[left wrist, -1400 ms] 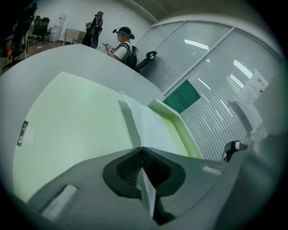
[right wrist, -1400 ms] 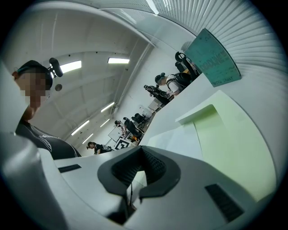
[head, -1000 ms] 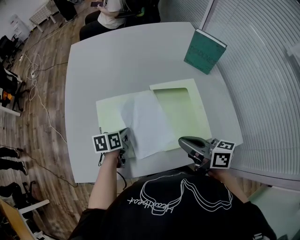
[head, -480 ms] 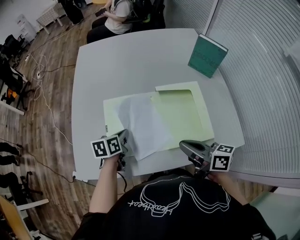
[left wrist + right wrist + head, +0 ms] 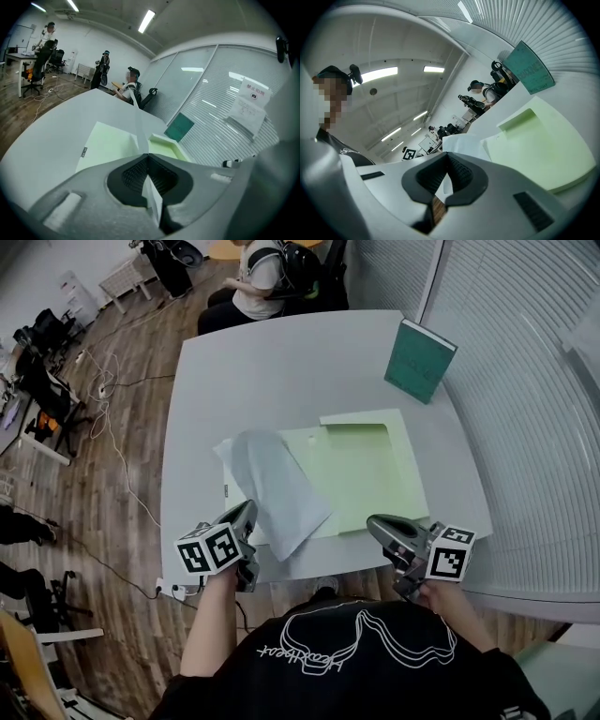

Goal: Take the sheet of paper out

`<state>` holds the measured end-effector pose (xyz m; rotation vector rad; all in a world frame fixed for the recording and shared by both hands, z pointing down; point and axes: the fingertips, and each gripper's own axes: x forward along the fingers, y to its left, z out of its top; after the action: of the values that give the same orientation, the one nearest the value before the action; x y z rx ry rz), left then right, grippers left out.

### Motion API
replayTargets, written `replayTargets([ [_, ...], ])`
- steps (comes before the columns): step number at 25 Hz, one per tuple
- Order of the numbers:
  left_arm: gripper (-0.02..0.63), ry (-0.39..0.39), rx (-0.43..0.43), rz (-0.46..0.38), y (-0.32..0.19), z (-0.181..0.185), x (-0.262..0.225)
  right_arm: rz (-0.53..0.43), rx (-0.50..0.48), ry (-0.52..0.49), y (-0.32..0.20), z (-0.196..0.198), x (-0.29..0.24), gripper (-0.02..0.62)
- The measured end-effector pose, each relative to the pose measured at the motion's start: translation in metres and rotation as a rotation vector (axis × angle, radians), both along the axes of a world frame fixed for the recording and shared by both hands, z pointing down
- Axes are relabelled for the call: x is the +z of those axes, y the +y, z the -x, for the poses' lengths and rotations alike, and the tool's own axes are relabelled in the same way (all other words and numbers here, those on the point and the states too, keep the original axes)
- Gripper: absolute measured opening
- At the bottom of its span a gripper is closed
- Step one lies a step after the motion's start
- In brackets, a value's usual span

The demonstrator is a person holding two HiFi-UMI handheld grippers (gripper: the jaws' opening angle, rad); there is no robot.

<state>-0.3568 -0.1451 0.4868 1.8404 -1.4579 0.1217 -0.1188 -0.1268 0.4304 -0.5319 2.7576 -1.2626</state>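
Gripping the sheet of paper point(image 5: 277, 486) w/ the left gripper point(image 5: 247, 513) at near-left of the white table point(image 5: 272, 362): jaws clamped tight on the sheet's near corner, paper edge running btwn the pads in left gripper view. Holding that corner up off the tabletop, so sheet slanted and bowed, far-left corner curled over. Draped across the left part of the light-green folder point(image 5: 367, 470), on top of it, not inside the pocket; can't tell whether the sheet's far edge touches the folder. Holding the right gripper point(image 5: 376, 522) at near-right, just beside the folder's near-right corner and approx level, jaws closed together w/ nothing btwn them; past them in right gripper view, only wood floor and a bit of the white sheet. Lying open and flat mid-table, that folder, w/ a notched pocket on its right half. Standing upright at far-right of the table, well apart from the folder: a dark-green book point(image 5: 420, 360). Seated beyond the table's far edge: a person point(image 5: 265, 277) on a dark chair. Left of the table on the wood floor point(image 5: 122, 474): loose cables point(image 5: 101, 413) and office chairs. Right of the table: window blinds point(image 5: 534, 381). At the very near edge of the head view: a black printed shirt point(image 5: 356, 652).
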Motion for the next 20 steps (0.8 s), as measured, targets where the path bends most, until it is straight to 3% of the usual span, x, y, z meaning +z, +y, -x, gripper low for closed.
replayTargets([
  [9, 0.012, 0.011, 0.016, -0.128, 0.062, -0.051, -0.077, -0.059, -0.029, -0.026, 0.039, -0.027, -0.036, 0.009],
  [20, 0.012, 0.049, 0.086, -0.19, 0.13, -0.109, -0.106, -0.136, -0.077, -0.036, 0.092, -0.043, -0.049, 0.009],
])
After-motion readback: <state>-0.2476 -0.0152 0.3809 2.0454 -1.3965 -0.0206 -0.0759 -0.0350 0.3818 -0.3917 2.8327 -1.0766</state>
